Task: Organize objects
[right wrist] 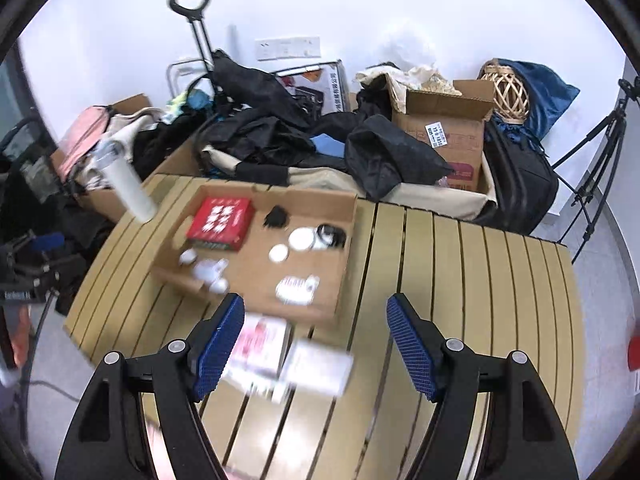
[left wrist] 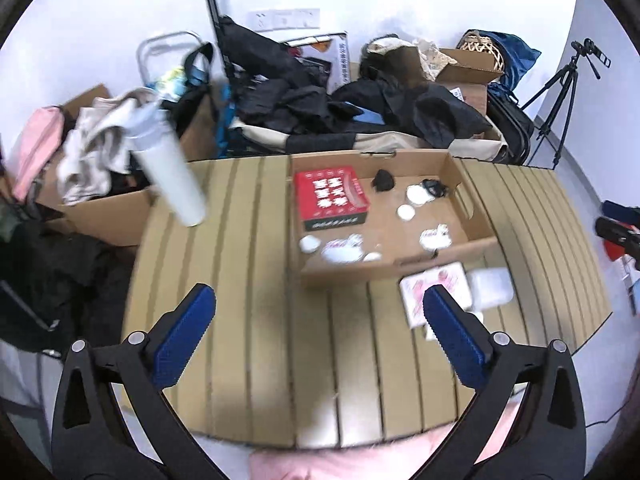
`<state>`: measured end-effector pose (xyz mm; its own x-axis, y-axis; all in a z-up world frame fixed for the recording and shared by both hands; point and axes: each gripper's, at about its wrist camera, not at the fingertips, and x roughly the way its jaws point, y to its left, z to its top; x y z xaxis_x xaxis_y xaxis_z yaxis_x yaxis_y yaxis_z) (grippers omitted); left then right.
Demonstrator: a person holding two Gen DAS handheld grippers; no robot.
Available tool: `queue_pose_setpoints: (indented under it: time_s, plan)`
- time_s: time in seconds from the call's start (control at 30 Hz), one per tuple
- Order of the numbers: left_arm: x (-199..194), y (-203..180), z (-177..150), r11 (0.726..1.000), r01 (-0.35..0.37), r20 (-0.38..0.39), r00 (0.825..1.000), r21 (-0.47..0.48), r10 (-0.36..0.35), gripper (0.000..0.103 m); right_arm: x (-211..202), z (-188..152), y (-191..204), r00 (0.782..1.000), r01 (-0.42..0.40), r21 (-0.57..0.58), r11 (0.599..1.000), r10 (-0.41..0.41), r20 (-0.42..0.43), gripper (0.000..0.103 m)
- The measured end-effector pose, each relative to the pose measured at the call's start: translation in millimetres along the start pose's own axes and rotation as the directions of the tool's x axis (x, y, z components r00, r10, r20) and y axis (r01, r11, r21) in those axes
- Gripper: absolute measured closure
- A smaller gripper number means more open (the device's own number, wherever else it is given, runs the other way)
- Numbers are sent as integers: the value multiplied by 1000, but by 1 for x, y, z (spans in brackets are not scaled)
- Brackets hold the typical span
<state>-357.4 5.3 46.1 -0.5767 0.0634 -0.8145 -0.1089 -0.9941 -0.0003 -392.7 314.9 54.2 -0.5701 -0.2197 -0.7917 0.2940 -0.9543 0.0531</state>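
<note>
A shallow cardboard tray (left wrist: pixel 400 266) (right wrist: pixel 346 256) lies on the slatted table. It holds a red box (left wrist: pixel 330 196) (right wrist: pixel 222 220), several small white lids and packets, and two small black items. In front of the tray lie a pink-and-white packet (left wrist: pixel 440 286) (right wrist: pixel 260 344) and a white packet (left wrist: pixel 492 286) (right wrist: pixel 316 364), both blurred. A white cylinder (left wrist: pixel 172 176) (right wrist: pixel 132 190) leans at the table's left edge. My left gripper (left wrist: pixel 319 296) hangs open above the table with nothing between its jaws. My right gripper (right wrist: pixel 315 302) is open above the two packets, clear of them.
Behind the slatted table (left wrist: pixel 248 320) (right wrist: pixel 460 280) are piled black clothes (left wrist: pixel 320 100), open cardboard boxes (right wrist: pixel 444 128), a wicker basket (right wrist: pixel 506 92), a trolley handle (right wrist: pixel 188 0) and a tripod (left wrist: pixel 560 96). Pink fabric (left wrist: pixel 320 464) lies at the table's near edge.
</note>
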Motion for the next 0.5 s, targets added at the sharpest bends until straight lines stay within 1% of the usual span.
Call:
queue_pose_setpoints:
  time_s: [0.07, 0.17, 0.23, 0.27, 0.33, 0.37, 0.4, 0.47, 0.5]
  plan:
    - [-20, 3, -10, 1000, -4, 17, 1000, -11, 5, 0, -22, -13, 4, 1000, 6, -3, 1000, -6, 15, 26]
    - [-47, 5, -28, 1000, 10, 39, 999, -27, -9, 0, -50, -30, 10, 999, 0, 10, 1000, -1, 36, 26]
    - [-63, 3, -45, 999, 17, 60, 998, -30, -15, 0, -64, -44, 18, 999, -3, 10, 1000, 3, 53, 26]
    - [-70, 2, -56, 999, 34, 77, 997, -26, -32, 0, -71, -52, 22, 998, -2, 7, 1000, 1, 67, 26]
    - [-80, 2, -87, 996, 81, 102, 992, -23, -78, 0, -84, -75, 30, 993, 2, -5, 1000, -1, 116, 26]
    - [-82, 2, -105, 996, 91, 99, 991, -25, -88, 0, -92, -93, 36, 988, 3, -13, 1000, 0, 152, 26]
    - [-83, 2, -128, 996, 86, 90, 992, -38, -83, 0, -97, -110, 40, 985, 1, -15, 1000, 2, 173, 26]
    - [-89, 1, -169, 994, 85, 90, 993, -73, -79, 0, -104, -152, 53, 982, -3, -13, 1000, 5, 189, 26]
    - [-93, -2, -194, 990, 107, 110, 989, -86, -97, 0, -106, -173, 60, 984, -16, -17, 1000, 18, 176, 26]
